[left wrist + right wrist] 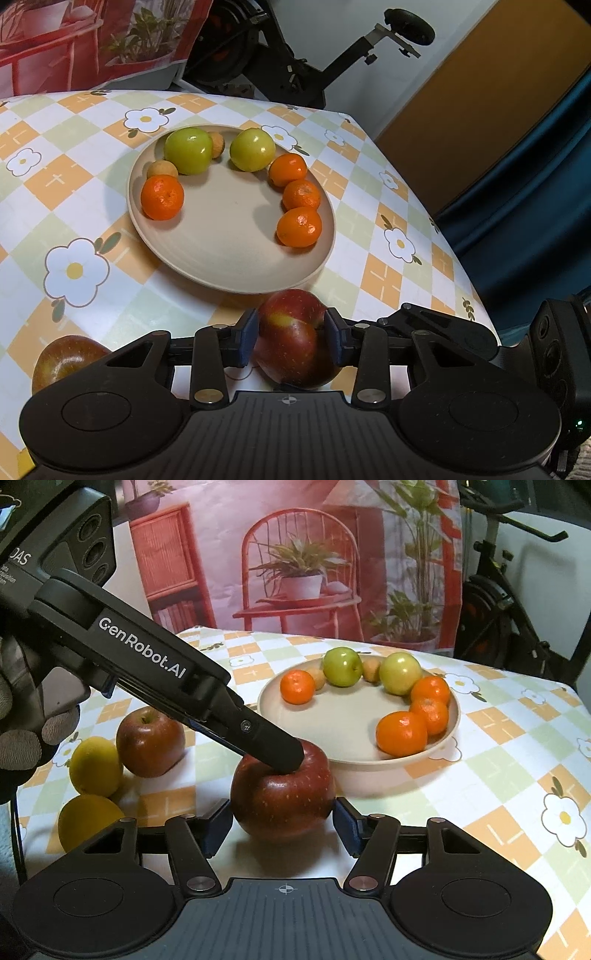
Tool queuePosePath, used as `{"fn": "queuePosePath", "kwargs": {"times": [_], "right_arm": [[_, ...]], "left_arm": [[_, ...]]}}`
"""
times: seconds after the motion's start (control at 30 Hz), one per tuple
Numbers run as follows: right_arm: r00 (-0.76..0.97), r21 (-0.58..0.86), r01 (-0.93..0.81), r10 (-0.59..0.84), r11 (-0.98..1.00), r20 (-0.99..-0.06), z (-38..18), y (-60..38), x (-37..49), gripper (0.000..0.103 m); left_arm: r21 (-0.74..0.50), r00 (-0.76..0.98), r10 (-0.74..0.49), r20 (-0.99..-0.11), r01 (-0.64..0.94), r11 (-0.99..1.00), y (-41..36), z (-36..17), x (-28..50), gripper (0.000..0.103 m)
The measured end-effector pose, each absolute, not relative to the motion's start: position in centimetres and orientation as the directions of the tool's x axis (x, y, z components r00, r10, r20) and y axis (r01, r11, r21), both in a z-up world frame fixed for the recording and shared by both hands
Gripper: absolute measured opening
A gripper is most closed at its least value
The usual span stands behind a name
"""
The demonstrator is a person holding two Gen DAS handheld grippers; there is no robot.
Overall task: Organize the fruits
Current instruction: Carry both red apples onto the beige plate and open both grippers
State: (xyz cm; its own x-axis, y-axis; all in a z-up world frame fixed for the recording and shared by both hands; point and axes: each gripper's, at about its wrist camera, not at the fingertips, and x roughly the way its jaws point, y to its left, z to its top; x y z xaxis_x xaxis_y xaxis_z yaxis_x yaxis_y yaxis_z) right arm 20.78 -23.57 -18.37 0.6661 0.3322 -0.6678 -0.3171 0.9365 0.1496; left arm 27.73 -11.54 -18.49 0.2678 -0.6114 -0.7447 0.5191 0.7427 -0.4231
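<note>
Ok: left tongs clamped on red apple, sitting on surface just in front of plate. Right tongs straddle same apple, pads w/ slight gap, not gripping. 2nd apple + lemons nr left edge.

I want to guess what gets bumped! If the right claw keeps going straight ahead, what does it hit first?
Probably the red apple, already sitting between the right claw tips. The plate comes after it.

glossy red apple, matt beige plate
</note>
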Motion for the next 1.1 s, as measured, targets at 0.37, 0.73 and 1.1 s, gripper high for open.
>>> {"fn": "queuePosePath", "kwargs": {"times": [0.37, 0.73, 1.1], "right_arm": [[0.728, 0.094, -0.339, 0.325, 0.936, -0.603, -16.2, -23.5, 20.7, 0.055], [0.738, 0.054, -0.351, 0.312, 0.935, -0.599, -14.8, -24.7, 26.6, 0.055], [0.711, 0.032, -0.337, 0.277, 0.941, -0.647, -17.1, -25.2, 32.7, 0.055]], "left_arm": [[-0.406, 0.321, -0.637, -0.701, 0.554, 0.727, -11.3, -16.0, 27.6, 0.041], [-0.359, 0.381, -0.616, -0.689, 0.559, 0.747, -13.0, -14.2, 32.1, 0.041], [-0.324, 0.389, -0.571, -0.723, 0.539, 0.778, -14.8, -15.8, 37.1, 0.041]]}}
